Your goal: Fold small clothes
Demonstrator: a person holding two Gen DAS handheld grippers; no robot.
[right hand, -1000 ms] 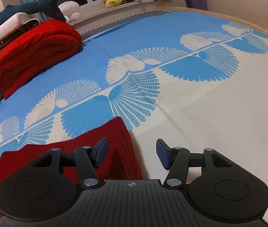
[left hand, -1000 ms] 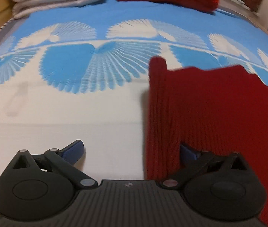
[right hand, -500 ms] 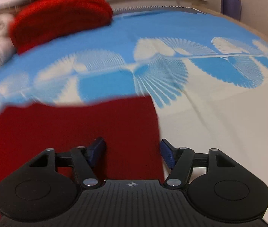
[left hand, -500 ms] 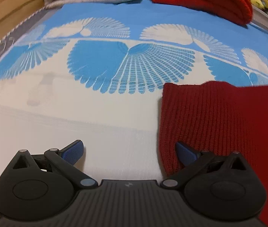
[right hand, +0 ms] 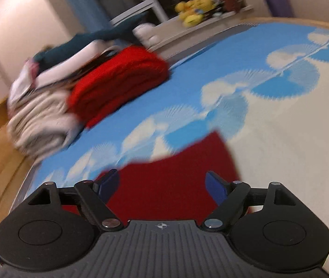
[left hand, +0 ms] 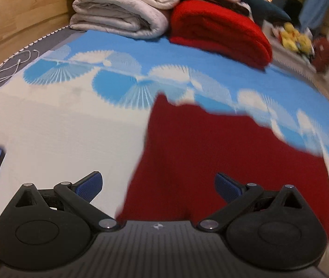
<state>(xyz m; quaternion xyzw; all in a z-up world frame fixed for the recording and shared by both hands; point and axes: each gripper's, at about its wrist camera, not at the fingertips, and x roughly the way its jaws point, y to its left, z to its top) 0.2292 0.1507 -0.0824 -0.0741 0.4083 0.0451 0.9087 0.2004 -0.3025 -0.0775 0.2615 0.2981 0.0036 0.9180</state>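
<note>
The dark red knit (left hand: 222,153) lay on the blue-and-white bedspread (left hand: 48,127), its far edge rumpled where a moment earlier it had been flat and square. We had pulled both grippers, left (left hand: 158,185) and right (right hand: 162,184), up and back, jaws spread wide and holding nothing; the fold looked unfinished.

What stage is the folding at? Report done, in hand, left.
Done: the dark red knit garment lies spread on the bedsheet, and no fold in it can be made out through the blur.
In hand: nothing; the left gripper and right gripper are both open above its near edge.
Left: grasping it and making every fold. The folded bright red blanket behind is not part of this.
</note>
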